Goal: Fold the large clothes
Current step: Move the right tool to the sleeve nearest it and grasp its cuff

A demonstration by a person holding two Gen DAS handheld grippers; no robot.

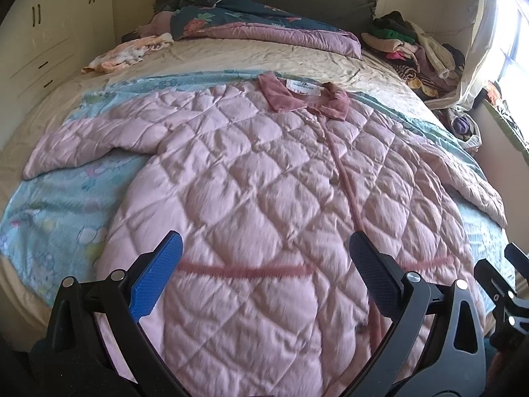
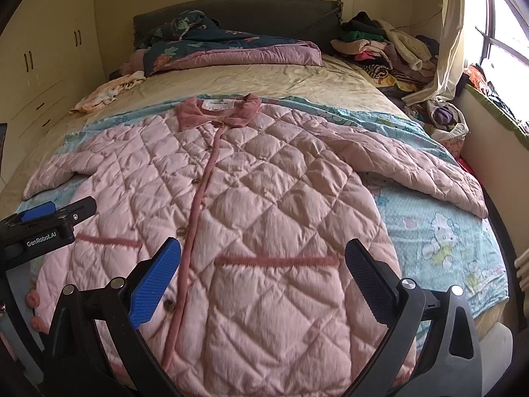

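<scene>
while spread flat, coat: pink quilted coat lying front-up on the blue cartoon blanket, buttoned, collar toward the headboard
sleeves: both stretched out sideways on the blanket
left gripper: fingers wide apart, holding nothing, hovering over the lower left half near a pocket trim
right gripper: fingers wide apart, holding nothing, above the lower right half, just right of the button placket
bed far end: floral duvet bunched up, heap of clothes at the window-side corner
left wall: cream wardrobe
</scene>
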